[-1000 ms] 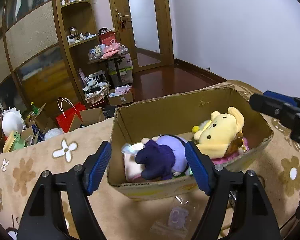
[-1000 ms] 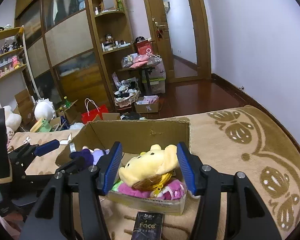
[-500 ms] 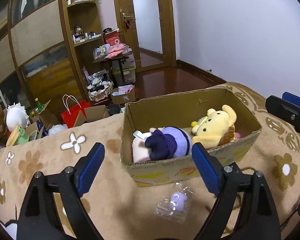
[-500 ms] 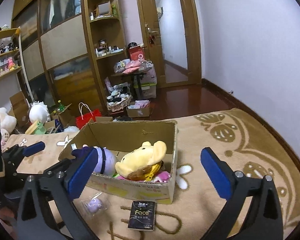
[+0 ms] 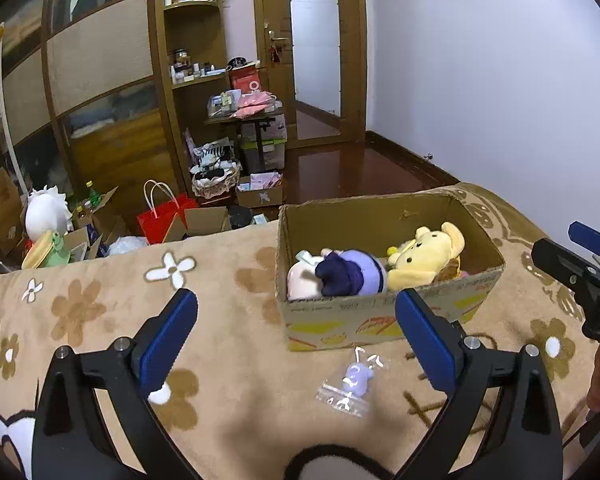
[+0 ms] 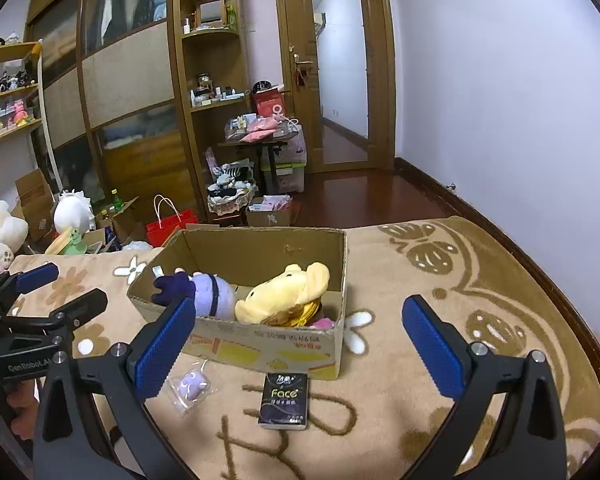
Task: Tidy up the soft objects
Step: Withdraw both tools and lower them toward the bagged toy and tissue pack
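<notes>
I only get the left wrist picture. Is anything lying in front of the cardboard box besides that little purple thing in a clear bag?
Observer: Yes. A black tissue pack lies on the blanket just in front of the box, to the right of the clear bag.
Operator: I see only a bit of the other gripper at my right edge. Is it holding anything?
Observer: No. The right gripper is wide open and grips nothing.
</notes>
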The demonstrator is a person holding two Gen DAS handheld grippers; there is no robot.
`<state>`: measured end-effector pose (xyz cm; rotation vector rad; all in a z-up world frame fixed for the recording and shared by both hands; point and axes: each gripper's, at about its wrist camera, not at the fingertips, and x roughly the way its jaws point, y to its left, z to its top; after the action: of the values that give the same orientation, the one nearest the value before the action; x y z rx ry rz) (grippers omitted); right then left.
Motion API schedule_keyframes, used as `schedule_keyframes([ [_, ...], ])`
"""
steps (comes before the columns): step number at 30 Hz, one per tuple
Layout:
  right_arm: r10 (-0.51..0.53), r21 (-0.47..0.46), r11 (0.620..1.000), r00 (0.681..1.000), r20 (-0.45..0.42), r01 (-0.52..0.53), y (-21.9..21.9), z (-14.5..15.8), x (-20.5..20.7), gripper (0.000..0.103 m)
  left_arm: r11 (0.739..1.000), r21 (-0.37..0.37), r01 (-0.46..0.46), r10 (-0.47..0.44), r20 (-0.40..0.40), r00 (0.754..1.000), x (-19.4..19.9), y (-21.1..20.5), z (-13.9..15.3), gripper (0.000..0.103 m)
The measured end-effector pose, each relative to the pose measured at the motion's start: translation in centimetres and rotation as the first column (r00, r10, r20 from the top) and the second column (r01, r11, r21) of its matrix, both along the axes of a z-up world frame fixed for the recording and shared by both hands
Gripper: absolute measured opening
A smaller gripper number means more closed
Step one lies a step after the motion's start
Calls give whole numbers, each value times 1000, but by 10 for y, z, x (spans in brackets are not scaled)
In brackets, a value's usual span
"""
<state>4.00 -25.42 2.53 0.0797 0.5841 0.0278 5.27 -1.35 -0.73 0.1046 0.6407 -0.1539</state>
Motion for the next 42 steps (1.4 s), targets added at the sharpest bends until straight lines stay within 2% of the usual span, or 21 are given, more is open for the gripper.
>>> schedule_keyframes([
  [7, 1, 3, 1000, 1000, -15, -1, 1, -3, -7, 103, 1000, -7, 0, -1, -42, 999, -2, 6, -2, 100],
  [14, 11, 12, 1000, 999, -38, -11, 0, -12, -4, 103, 999, 27, 40, -37, -124, 992, 8, -3, -18, 100],
  [22, 27, 25, 999, 998, -56, -25, 3, -22, 2, 103, 997, 38, 70, -62, -181, 981, 19, -10, -37, 100],
  [34, 48, 51, 998, 986, -157, -40, 6, -57, 21, 103, 986, 71, 148, -123, -285, 951, 34, -32, -71, 100],
  [42, 47, 63, 998, 964, -261, -32, 4, -94, 41, 103, 979, 77, 189, -148, -370, 917, 47, -45, -103, 100],
])
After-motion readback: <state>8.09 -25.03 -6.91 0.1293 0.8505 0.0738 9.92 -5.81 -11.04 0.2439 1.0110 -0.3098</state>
